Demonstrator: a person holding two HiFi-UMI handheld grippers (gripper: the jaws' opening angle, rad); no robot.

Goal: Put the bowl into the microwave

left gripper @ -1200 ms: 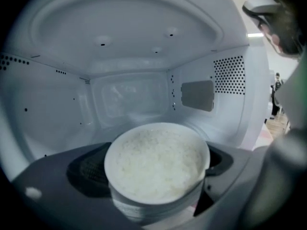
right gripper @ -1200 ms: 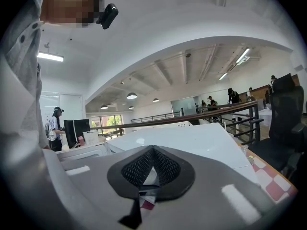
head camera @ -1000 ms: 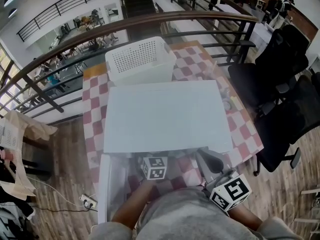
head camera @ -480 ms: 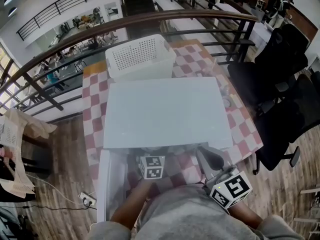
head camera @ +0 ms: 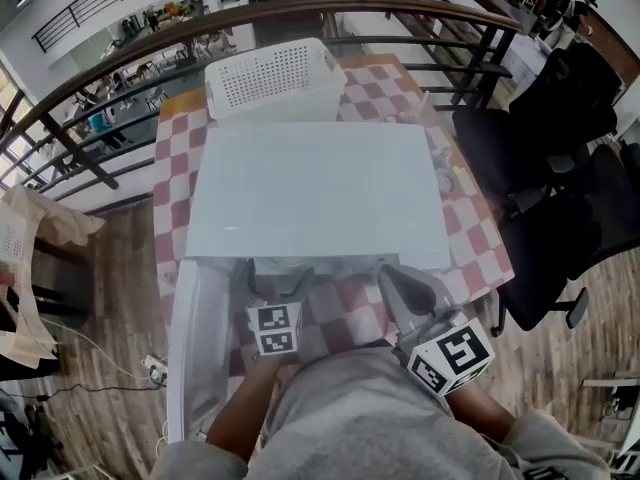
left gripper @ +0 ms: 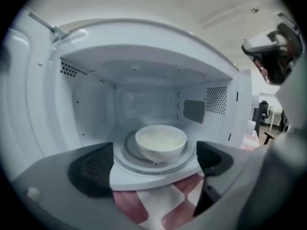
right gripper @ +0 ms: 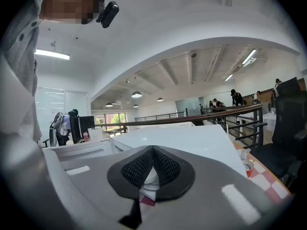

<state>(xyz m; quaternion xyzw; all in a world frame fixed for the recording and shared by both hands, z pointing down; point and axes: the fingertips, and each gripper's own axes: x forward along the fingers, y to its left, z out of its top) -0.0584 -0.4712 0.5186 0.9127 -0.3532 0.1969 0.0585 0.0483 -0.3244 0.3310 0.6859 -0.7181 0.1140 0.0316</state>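
Tabletop (head camera: 470, 238), covered in red and white checks, is carrying a white microwave (head camera: 315, 193), and a white perforated basket (head camera: 270, 78) is sitting just behind it. The microwave's door (head camera: 190, 348) is hanging open on the left. The bowl (left gripper: 160, 142) is resting on the turntable (left gripper: 128, 163) inside the cavity. The left tongs (left gripper: 152, 172) are hovering released before the opening, gripping nothing. The right tongs (right gripper: 152, 169) are sitting clenched and empty near the microwave's front right corner.

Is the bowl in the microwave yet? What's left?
Done: the bowl sits on the turntable inside the microwave. In hand: nothing; the left gripper is open in front of it, the right gripper shut and empty. Left: perhaps only closing the open door.
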